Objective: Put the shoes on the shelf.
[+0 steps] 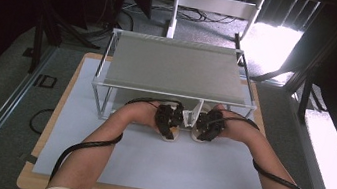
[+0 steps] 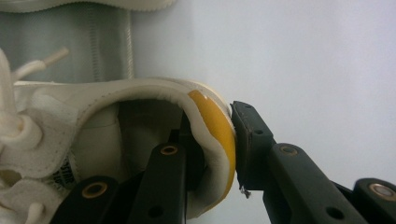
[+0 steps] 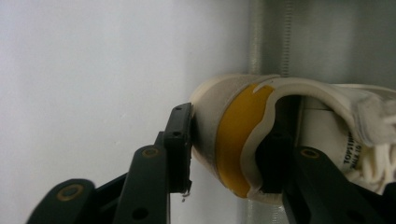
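Two white sneakers with yellow heel tabs lie side by side at the front of a metal rack (image 1: 105,96), toes pointing under its shelf. My left gripper (image 1: 168,120) holds the left sneaker (image 1: 172,136) by the heel. In the left gripper view one jaw is inside the collar and the other presses the yellow tab (image 2: 218,122), so my left gripper (image 2: 215,135) is shut on that sneaker (image 2: 93,98). My right gripper (image 1: 209,125) straddles the heel of the right sneaker (image 1: 196,135). In the right gripper view my right gripper (image 3: 229,135) has one jaw inside that sneaker (image 3: 327,95), and the outer pad sits just off the heel.
The rack has a flat grey top shelf (image 1: 180,68) and thin metal posts, and a post (image 3: 254,37) stands right behind the heels. A white mat (image 1: 156,166) covers the wooden table. Both forearms and the trailing cables lie across it.
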`<state>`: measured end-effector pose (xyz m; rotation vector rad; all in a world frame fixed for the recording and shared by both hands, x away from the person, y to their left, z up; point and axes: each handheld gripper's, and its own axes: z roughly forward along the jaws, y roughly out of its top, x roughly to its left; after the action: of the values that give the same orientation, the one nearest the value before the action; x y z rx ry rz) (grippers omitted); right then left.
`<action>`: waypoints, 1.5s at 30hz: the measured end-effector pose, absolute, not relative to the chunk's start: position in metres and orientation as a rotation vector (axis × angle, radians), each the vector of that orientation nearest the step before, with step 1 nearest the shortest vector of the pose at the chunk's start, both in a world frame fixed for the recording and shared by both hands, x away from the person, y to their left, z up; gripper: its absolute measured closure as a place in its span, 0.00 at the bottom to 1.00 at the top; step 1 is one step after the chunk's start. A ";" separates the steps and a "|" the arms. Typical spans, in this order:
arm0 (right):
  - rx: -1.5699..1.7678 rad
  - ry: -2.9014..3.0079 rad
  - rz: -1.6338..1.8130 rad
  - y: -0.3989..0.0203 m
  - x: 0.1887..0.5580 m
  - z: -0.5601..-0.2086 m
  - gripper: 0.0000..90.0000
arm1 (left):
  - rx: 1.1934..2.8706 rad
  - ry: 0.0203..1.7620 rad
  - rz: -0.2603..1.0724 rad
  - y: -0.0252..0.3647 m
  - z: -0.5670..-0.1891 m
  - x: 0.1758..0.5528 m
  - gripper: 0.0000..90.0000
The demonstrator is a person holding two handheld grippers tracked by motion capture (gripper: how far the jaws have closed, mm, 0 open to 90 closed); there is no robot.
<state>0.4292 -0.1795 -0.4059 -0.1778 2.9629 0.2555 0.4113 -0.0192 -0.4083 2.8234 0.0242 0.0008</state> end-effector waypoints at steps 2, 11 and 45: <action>-0.137 2.943 0.245 -0.182 0.425 -0.405 0.66 | 2.803 -0.043 0.006 -0.021 -0.408 0.414 0.82; 0.084 2.820 0.382 -0.212 0.405 -0.385 0.60 | 2.775 -0.083 0.042 -0.036 -0.412 0.424 0.82; 0.499 2.644 0.736 -0.257 0.385 -0.398 0.52 | 2.524 0.265 0.304 -0.024 -0.392 0.403 0.46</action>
<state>0.3845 -0.2568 -0.3984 0.4988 2.6439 0.7365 0.4028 -0.0243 -0.3916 2.5236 0.2648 0.3038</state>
